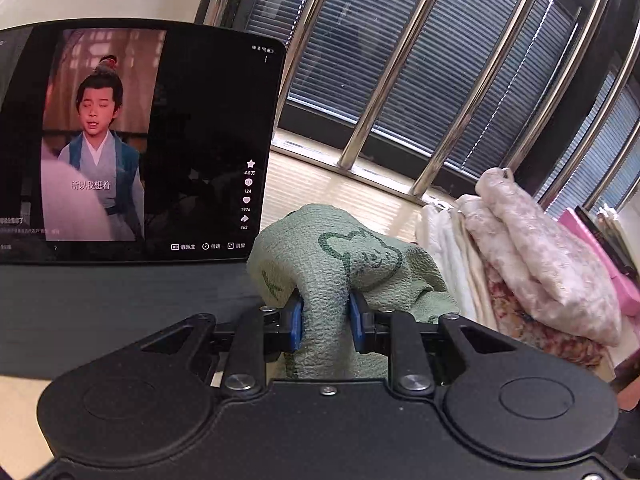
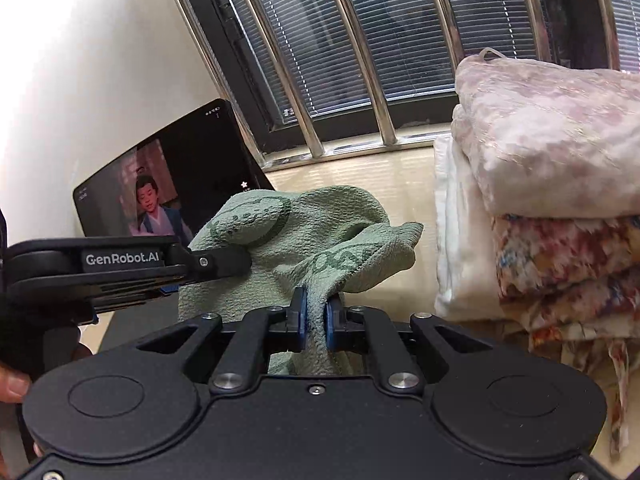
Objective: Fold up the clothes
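**Garment held at two points, lifted for folding**

Cloth (image 1: pixel 340 264) of pale green crinkled weave is gripped by both tools and is bunched in a loose mound ahead of the fingers. The left gripper (image 1: pixel 326 326) is closed to a narrow gap, a thick gather of the fabric being pinched between its blue pads (image 1: pixel 296 326). The right gripper (image 2: pixel 316 320) is closed almost fully on a thinner twisted edge of the same cloth. In the right wrist view the left tool is seen entering from the left, its tips buried in the green fabric just beside the right fingers. Two separate holds are judged to be kept so that the piece can be spread out and laid flat.

No containers are in view. Beyond and to the right of the fingers a stack of folded textiles (image 2: pixel 552 168) is seen, apart from the held cloth; it is probably the finished pile. A tablet (image 1: pixel 140 140) stands ahead and left, below a barred window (image 1: pixel 420 60).
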